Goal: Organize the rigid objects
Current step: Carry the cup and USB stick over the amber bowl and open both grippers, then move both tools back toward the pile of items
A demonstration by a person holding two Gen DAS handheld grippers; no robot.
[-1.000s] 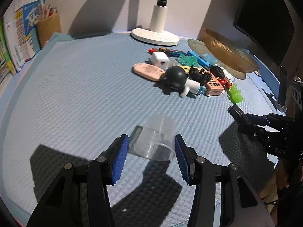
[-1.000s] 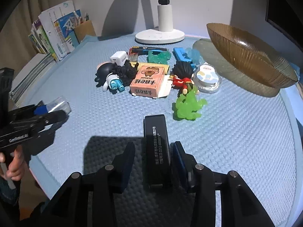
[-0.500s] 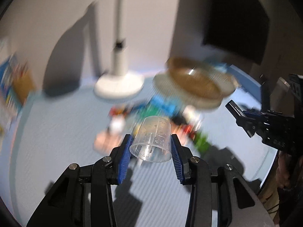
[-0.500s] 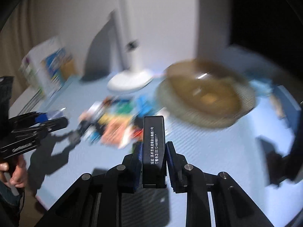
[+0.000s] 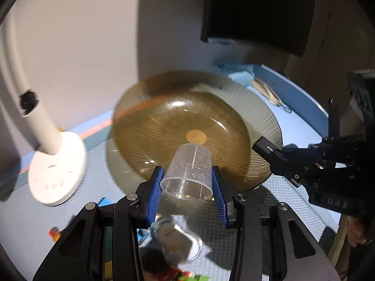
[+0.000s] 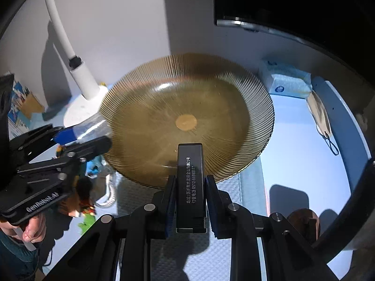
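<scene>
While both loads hang over the amber ribbed bowl (image 6: 187,107), each is presumably held there for dropping in. The left hand-held gripper (image 5: 187,185) is clenched on a clear measuring cup (image 5: 187,175), tilted with its mouth toward the camera; the right hand-held gripper (image 6: 190,201) grips a black printed box (image 6: 190,182) edgewise. The bowl looks empty, resting on the blue counter (image 6: 297,140) beside a white lamp base (image 5: 58,168). Other small objects lie below, blurred.

left claw (image 5: 186,188): cup (image 5: 187,173) lifted over bowl (image 5: 164,126); right claw (image 6: 189,207): black box (image 6: 190,182) likewise
</scene>
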